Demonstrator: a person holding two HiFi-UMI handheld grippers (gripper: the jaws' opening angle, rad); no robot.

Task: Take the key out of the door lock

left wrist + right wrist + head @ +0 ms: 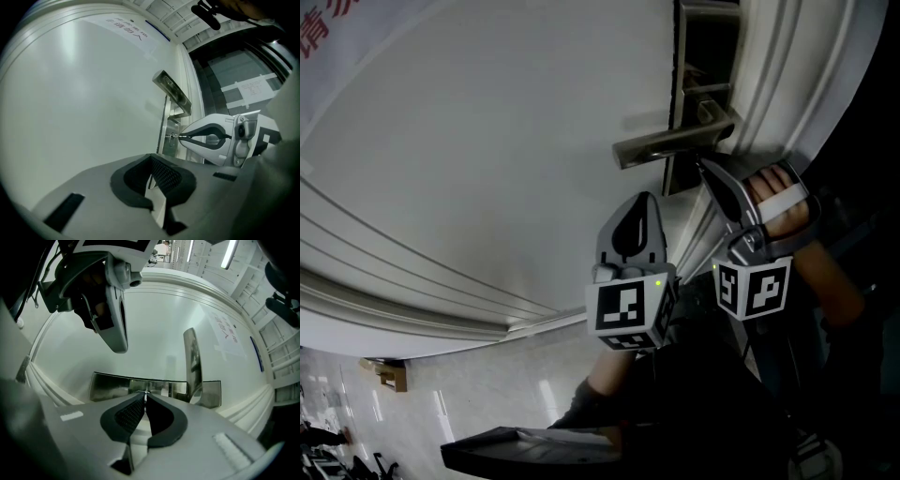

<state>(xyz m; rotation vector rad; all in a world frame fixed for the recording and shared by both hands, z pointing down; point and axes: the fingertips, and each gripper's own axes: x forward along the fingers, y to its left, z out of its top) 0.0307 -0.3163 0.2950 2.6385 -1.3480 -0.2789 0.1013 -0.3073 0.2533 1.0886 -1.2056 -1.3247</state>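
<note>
dim room, pale door [487, 141] softly lit
ceiling tubes [228, 253] glare overhead; both gripper views bow at their dark corners.

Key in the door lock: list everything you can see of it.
The small silver metal key shows only as a thin bright sliver, edge-on, pinched between the dark pads of the right gripper, whose jaws are closed on it. Its far end meets the brushed-metal lock plate near the lever handle, so it looks not yet pulled out. Its teeth and head shape are too small to tell.
</note>
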